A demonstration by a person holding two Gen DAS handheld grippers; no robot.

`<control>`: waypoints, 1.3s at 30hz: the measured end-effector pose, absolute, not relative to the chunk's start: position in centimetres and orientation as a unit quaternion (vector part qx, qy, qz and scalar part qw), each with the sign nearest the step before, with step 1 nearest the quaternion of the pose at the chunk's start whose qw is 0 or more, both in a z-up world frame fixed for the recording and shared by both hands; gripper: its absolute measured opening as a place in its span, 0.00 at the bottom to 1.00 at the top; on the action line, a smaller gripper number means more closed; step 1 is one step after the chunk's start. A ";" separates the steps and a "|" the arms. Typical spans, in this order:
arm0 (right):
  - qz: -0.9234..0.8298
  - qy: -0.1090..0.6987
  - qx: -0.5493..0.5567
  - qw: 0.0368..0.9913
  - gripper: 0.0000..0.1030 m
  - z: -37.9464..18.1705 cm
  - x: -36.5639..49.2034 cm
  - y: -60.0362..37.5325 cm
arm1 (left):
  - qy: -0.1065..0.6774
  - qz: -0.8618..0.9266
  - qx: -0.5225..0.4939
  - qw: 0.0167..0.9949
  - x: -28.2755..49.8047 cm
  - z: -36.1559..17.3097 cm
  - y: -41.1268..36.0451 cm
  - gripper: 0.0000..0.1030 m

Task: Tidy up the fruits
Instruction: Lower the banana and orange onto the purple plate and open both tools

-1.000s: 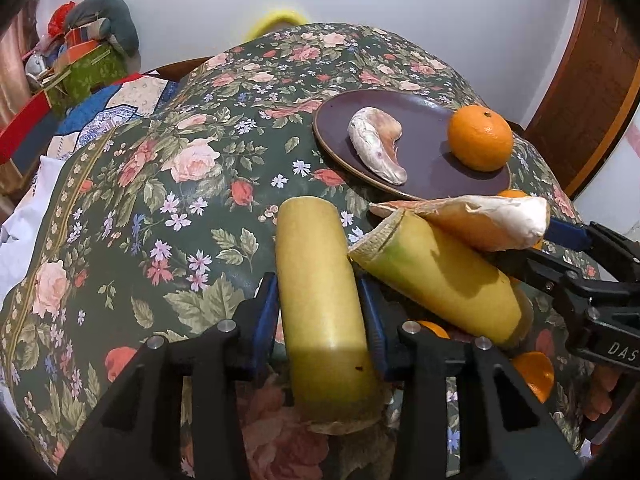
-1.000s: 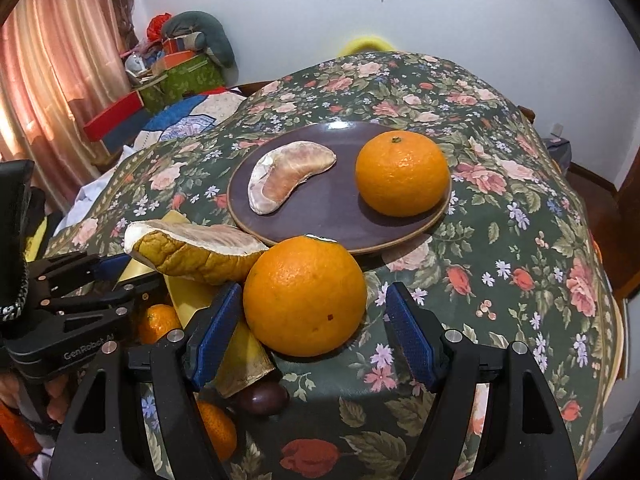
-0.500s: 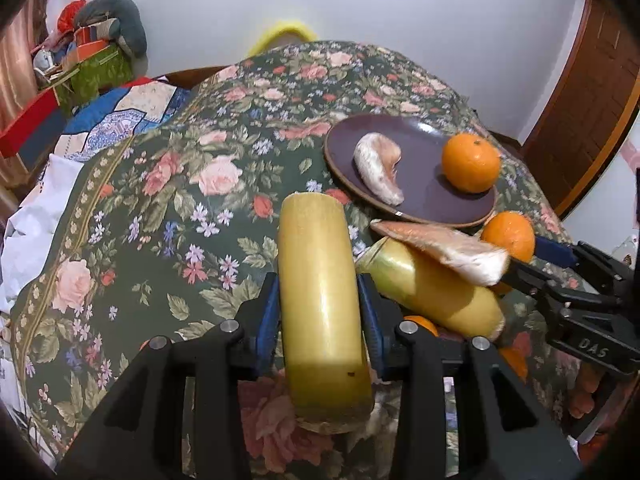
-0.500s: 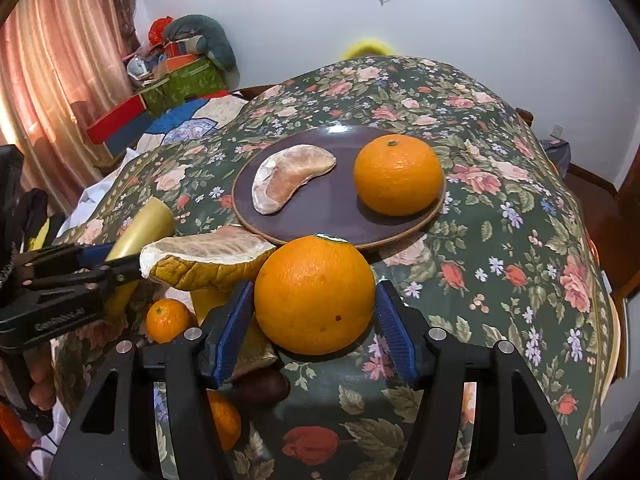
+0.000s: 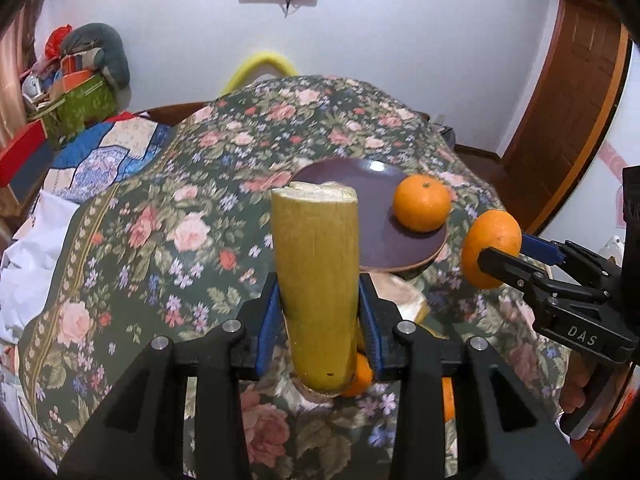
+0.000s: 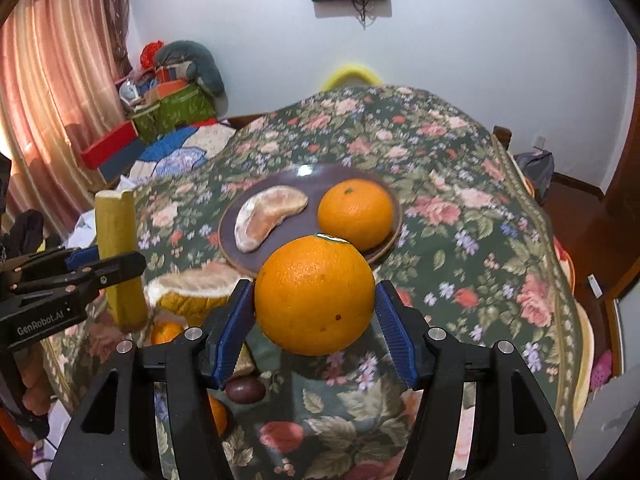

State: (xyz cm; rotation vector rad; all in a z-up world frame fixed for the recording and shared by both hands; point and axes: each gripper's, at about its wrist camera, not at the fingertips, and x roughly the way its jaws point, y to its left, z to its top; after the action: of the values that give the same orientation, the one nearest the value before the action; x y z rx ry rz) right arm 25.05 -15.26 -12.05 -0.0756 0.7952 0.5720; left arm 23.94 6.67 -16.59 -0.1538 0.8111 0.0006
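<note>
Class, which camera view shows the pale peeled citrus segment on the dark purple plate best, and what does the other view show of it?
The right wrist view: the pale peeled citrus segment lies fully visible on the dark purple plate. In the left wrist view, the held yellow-green cut stalk hides it.

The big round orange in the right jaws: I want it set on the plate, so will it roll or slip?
The big round orange will probably roll once freed, being nearly spherical. The dark purple plate looks shallow, so its rim may barely stop it. The pebbled peel probably resists slipping.

Four oranges (image 6: 315, 295), two pomelo pieces (image 6: 269, 215), one plate (image 6: 228, 236).
</note>
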 end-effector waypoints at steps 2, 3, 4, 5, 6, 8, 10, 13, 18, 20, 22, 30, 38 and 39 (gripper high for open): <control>0.274 0.374 -0.035 0.885 0.57 -11.5 25.3 -15.4 | 0.390 -0.006 -0.076 0.917 24.3 -16.2 6.5 0.35; 0.273 0.370 -0.035 0.887 0.57 -11.3 25.5 -15.4 | 0.388 -0.011 -0.078 0.918 24.5 -15.9 6.4 0.35; 0.273 0.368 -0.035 0.888 0.57 -11.1 25.5 -15.3 | 0.384 -0.013 -0.077 0.920 24.8 -15.5 6.3 0.35; 0.274 0.365 -0.034 0.889 0.57 -11.0 25.6 -15.3 | 0.380 -0.013 -0.074 0.922 25.1 -15.3 6.2 0.35; 0.274 0.362 -0.033 0.890 0.57 -10.8 25.8 -15.3 | 0.378 -0.013 -0.072 0.923 25.3 -15.0 6.0 0.35; 0.274 0.359 -0.032 0.891 0.57 -10.7 26.1 -15.3 | 0.374 -0.017 -0.072 0.925 25.8 -14.7 5.8 0.35; 0.275 0.358 -0.033 0.892 0.57 -10.7 26.4 -15.1 | 0.372 -0.022 -0.074 0.925 26.4 -14.5 5.8 0.35; 0.276 0.360 -0.035 0.890 0.57 -11.1 27.0 -14.7 | 0.370 -0.025 -0.071 0.926 27.3 -14.5 5.5 0.35; 0.276 0.369 -0.046 0.886 0.57 -12.4 28.1 -14.3 | 0.372 -0.029 -0.069 0.925 28.9 -15.0 5.2 0.35; 0.274 0.374 -0.049 0.885 0.57 -12.9 28.6 -14.2 | 0.375 -0.031 -0.067 0.924 29.6 -15.3 5.1 0.35; 0.274 0.378 -0.050 0.883 0.57 -13.3 29.0 -14.2 | 0.379 -0.036 -0.068 0.922 30.3 -15.7 5.0 0.35; 0.284 0.367 -0.048 0.885 0.57 -12.9 29.8 -14.0 | 0.411 -0.052 -0.080 0.907 33.3 -17.7 4.9 0.35; 0.292 0.354 -0.061 0.886 0.57 -12.8 30.2 -13.2 | 0.427 -0.051 -0.077 0.899 35.6 -18.9 4.6 0.35; 0.294 0.353 -0.064 0.886 0.57 -12.9 30.1 -13.1 | 0.429 -0.051 -0.077 0.898 35.9 -18.9 4.6 0.35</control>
State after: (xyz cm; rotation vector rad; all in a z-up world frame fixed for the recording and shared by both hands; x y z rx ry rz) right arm 30.13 -13.10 -12.87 -0.1327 0.7337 0.6121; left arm 35.86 4.62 -18.94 -0.1586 0.8891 -0.1057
